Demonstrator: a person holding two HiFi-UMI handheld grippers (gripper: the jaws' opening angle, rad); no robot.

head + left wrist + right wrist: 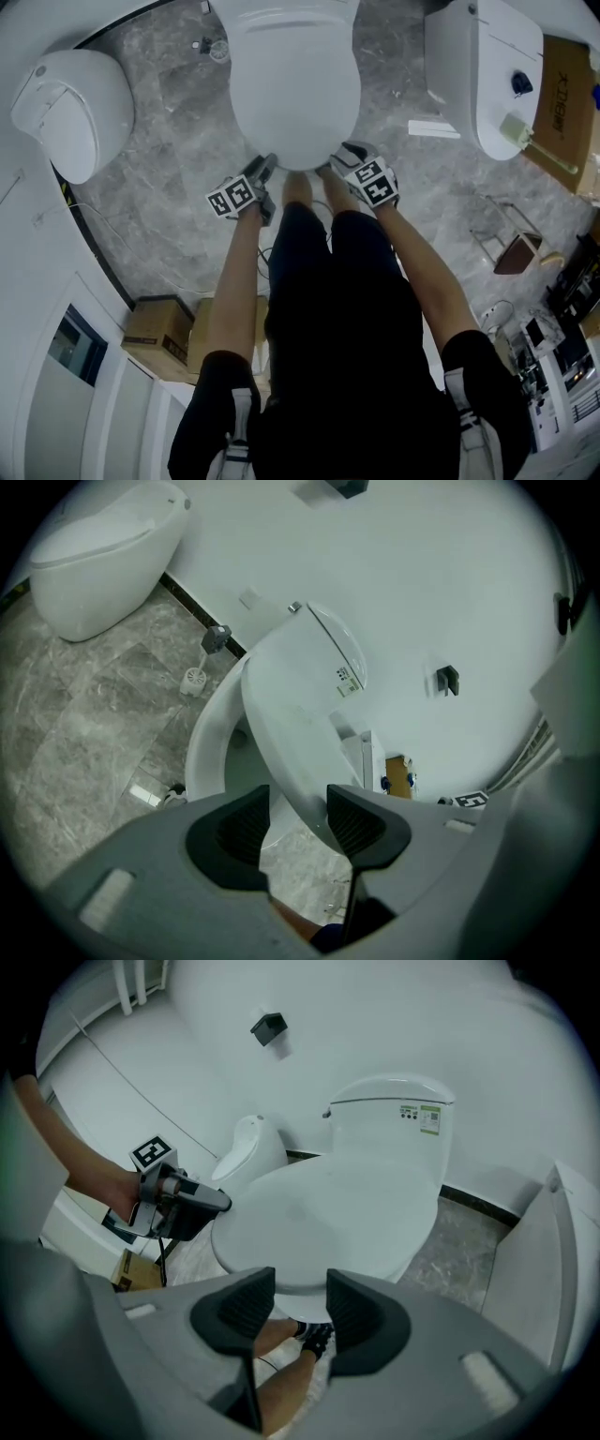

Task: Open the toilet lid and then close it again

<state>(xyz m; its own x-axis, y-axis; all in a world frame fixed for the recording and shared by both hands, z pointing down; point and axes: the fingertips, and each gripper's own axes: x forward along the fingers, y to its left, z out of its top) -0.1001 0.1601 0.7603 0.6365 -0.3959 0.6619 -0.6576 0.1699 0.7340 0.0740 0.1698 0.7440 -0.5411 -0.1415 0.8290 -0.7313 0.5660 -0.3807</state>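
Observation:
The white toilet lid (pixel 295 84) fills the top middle of the head view. Both grippers sit at its front edge. In the left gripper view the lid (pixel 291 714) stands partly raised over the bowl rim (pixel 202 752). Its front tip lies between the jaws of my left gripper (pixel 298 822), close to the right pad, and floor shows beside the left pad. My left gripper (pixel 267 169) stands open. My right gripper (pixel 300 1302) is open too. The lid's front rim (pixel 328 1213) runs just beyond its fingertips, and the tank (pixel 394 1110) stands behind.
A second white toilet (pixel 70 108) stands at the left, a third (pixel 487 75) at the right. Cardboard boxes (pixel 159 333) lie behind my left side. My legs and feet (pixel 298 192) are right at the bowl's front. The floor is grey marble (pixel 178 187).

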